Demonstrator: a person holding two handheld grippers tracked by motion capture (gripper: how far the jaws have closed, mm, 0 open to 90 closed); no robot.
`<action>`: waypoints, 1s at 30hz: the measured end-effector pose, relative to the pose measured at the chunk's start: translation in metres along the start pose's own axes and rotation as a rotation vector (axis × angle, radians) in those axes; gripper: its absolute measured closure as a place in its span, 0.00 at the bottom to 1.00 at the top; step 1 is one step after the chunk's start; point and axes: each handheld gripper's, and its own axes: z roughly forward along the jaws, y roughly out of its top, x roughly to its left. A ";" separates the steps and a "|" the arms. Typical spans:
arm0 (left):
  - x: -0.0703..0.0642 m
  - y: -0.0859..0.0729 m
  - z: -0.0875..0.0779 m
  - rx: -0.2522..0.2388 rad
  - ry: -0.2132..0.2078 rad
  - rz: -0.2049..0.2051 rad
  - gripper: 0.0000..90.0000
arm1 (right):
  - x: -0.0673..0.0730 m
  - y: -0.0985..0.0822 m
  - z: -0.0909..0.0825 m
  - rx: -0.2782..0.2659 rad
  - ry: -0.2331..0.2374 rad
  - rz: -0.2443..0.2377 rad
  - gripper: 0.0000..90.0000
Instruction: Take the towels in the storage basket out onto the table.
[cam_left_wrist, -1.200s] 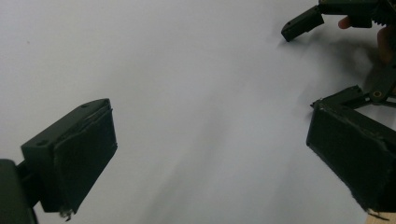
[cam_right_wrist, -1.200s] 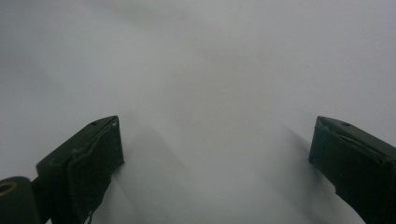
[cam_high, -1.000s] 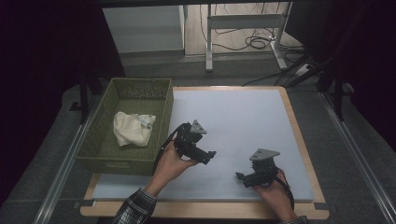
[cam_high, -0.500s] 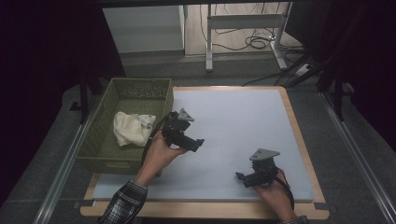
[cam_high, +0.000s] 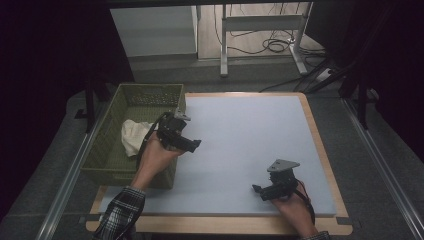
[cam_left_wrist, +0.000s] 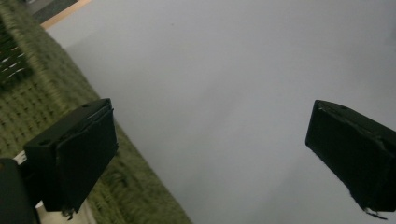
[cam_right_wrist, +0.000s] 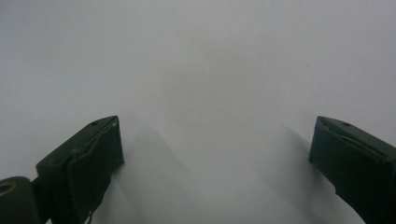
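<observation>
My left gripper (cam_high: 194, 145) is held above the right rim of the green basket (cam_high: 110, 150), tips pointing right over the mat. In the left gripper view its jaws stand wide apart with nothing between them (cam_left_wrist: 215, 154), the basket's woven wall (cam_left_wrist: 42, 102) beneath the left one. A crumpled white cloth (cam_high: 134, 136) lies inside the basket. My right gripper (cam_high: 257, 190) rests low on the pale mat (cam_high: 250, 130) near the front right, pointing left. The right gripper view shows it open (cam_right_wrist: 217, 158) over bare mat.
The pale mat covers a wooden table (cam_high: 327, 165) with a raised edge. Metal rails (cam_high: 70, 180) run along both sides. Beyond the table stand a white cabinet (cam_high: 155, 30), a metal frame leg (cam_high: 224, 45) and floor cables (cam_high: 272, 45).
My left gripper has moved left and away from the person, from the mat to above the basket's right rim. The right gripper has stayed in place.
</observation>
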 end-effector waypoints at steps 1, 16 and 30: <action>0.002 -0.001 0.000 0.001 0.002 -0.005 0.03 | 0.000 0.000 0.000 0.000 0.000 0.000 0.03; 0.056 -0.019 -0.021 0.026 0.071 -0.100 0.03 | 0.000 0.000 0.000 0.000 0.000 0.000 0.03; 0.104 -0.045 -0.023 0.078 0.111 -0.208 0.03 | 0.000 0.000 0.000 0.000 0.000 0.000 0.03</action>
